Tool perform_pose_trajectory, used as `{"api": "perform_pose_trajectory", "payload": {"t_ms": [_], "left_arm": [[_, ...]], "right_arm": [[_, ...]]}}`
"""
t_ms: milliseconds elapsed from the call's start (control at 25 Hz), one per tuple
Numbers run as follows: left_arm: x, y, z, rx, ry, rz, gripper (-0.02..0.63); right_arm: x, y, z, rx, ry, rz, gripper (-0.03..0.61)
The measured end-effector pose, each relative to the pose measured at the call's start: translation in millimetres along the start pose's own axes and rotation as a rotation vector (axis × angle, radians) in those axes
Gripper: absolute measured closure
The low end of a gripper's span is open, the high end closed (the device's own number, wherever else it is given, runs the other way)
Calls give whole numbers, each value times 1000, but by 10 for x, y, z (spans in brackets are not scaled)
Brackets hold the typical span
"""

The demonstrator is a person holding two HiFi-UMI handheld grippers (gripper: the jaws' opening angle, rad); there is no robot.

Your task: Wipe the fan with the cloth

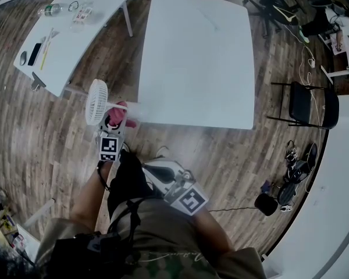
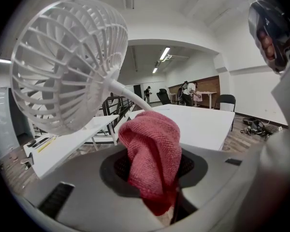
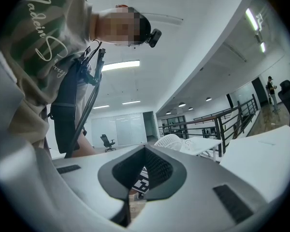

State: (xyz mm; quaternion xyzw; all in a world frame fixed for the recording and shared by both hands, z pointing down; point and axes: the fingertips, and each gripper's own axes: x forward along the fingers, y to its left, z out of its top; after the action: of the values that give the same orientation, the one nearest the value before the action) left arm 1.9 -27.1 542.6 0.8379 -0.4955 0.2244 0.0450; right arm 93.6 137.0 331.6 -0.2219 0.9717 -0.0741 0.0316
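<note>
A white fan (image 1: 96, 101) leans out over the near left corner of the big white table (image 1: 198, 57), its round grille (image 2: 67, 62) on a thin stem (image 2: 128, 93). My left gripper (image 1: 115, 122) sits just below and right of the grille, shut on a bunched red cloth (image 2: 152, 153) that sticks up between its jaws (image 2: 154, 178). The cloth (image 1: 118, 114) is close to the stem; I cannot tell if it touches. My right gripper (image 1: 154, 168) stays near the person's body, shut and empty (image 3: 146, 170). The fan (image 3: 176, 141) shows small in the distance there.
A second white table (image 1: 70, 28) at the upper left carries a bottle (image 1: 51, 9), a phone and small items. A black chair (image 1: 305, 103) stands to the right, with bags and cables (image 1: 291, 179) on the wooden floor. People stand far back in the room (image 2: 186, 92).
</note>
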Motion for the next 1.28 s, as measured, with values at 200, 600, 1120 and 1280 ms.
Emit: {"api": "perform_pose_trajectory", "payload": {"t_ms": [200,600,1120,1280], "left_arm": [[21,-18,-47,-3,7,-14,454],[70,-26,-115,-27,10,-33,454],[93,-91,-185,-67,-2,-51,454],[109,-95,-270,-64,7,-60,454]], "right_arm": [[23,-29,-38,9,11,-12,580],[78,-125,-82,24,13,-34,580],[28,-103,-133,77,-2,-62,580],[60,-44,-178,84,3,-54,580]]}}
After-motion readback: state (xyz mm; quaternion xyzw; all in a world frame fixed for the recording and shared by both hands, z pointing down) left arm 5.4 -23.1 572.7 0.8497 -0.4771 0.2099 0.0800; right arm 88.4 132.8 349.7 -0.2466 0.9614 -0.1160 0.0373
